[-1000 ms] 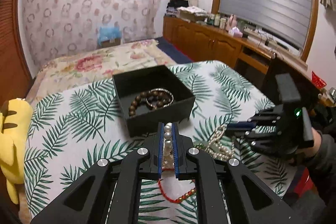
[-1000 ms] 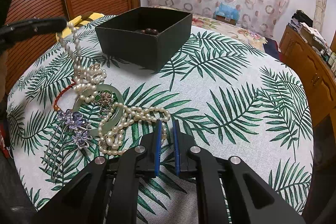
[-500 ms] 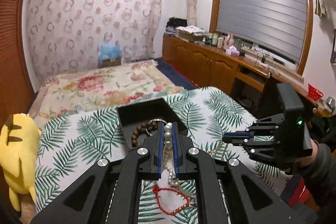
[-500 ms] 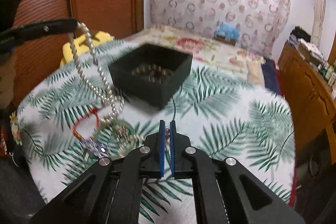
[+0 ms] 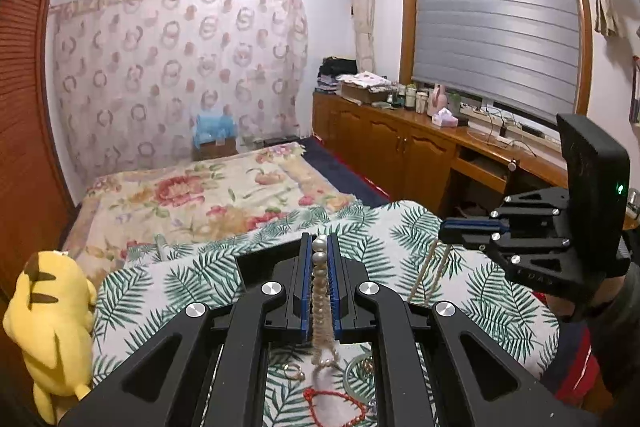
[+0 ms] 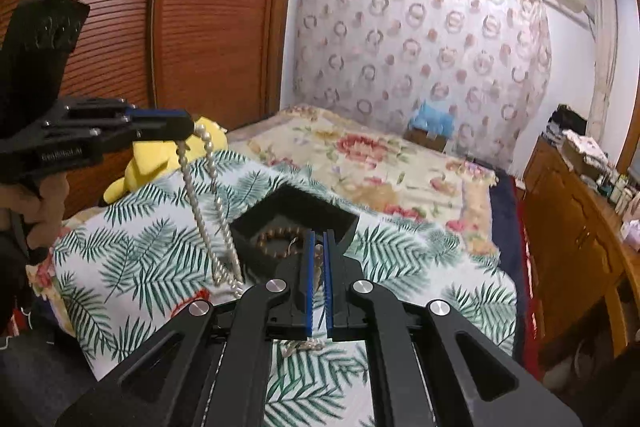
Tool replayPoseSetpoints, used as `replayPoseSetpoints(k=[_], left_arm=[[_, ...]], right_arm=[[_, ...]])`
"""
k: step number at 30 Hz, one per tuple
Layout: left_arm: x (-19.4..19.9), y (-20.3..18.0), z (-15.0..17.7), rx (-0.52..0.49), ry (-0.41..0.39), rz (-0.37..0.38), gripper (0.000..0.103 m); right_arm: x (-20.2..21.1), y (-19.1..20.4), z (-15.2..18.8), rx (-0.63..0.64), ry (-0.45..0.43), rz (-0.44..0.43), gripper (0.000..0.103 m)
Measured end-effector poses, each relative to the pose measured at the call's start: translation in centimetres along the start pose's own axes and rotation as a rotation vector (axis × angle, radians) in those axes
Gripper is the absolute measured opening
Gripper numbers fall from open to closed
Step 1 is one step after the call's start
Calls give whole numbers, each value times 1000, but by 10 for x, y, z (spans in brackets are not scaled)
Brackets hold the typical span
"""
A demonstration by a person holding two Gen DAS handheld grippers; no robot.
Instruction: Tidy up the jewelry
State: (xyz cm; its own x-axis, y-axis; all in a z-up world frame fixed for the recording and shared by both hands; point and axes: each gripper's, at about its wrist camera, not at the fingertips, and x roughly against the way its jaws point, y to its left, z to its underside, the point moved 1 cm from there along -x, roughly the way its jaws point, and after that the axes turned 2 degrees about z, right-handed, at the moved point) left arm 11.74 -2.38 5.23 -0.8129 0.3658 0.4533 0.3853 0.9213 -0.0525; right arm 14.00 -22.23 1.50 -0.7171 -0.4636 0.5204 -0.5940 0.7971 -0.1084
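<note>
My left gripper (image 5: 319,247) is shut on a white pearl necklace (image 5: 320,291), lifted high above the table; its strands hang down from the left gripper (image 6: 188,131) in the right wrist view as the pearl necklace (image 6: 208,211). My right gripper (image 6: 319,247) is shut on another part of the pearl strand (image 6: 318,267), and in the left wrist view strands (image 5: 430,267) hang from the right gripper (image 5: 444,229). The black jewelry box (image 6: 296,223) holds a brown bead bracelet (image 6: 280,237). It is mostly hidden behind my left fingers in the left wrist view.
A red bead bracelet (image 5: 332,403), a small ring (image 5: 294,371) and a green jade bangle (image 5: 360,371) lie on the palm-leaf tablecloth (image 5: 160,291) below. A yellow plush toy (image 5: 52,323) sits at the left table edge. A bed (image 5: 208,195) and wooden cabinets (image 5: 400,147) stand behind.
Both grippers have risen well above the table, drawing the pearl necklace up off the pile. The box and the remaining jewelry now sit lower in both views.
</note>
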Motion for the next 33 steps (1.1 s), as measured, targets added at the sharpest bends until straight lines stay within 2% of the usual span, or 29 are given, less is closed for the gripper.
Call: replayPoseSetpoints(k=[8,22,28,33], left_arm=[[-9,8,-27,-4,-29,11,7],[-27,31,-78,12,-84,-8,7],[-56,49,-67,41,-35,-13,7],[-90,65,-32,90,57,-4,7]], right_arm=[[6,-11,-36,21,-64,11,5],[-8,-30,-107,49,-156,-5,5],[-34,-34,-123,64,-150,-26,5],[-75,-39,-116,49,-103,-48,5]])
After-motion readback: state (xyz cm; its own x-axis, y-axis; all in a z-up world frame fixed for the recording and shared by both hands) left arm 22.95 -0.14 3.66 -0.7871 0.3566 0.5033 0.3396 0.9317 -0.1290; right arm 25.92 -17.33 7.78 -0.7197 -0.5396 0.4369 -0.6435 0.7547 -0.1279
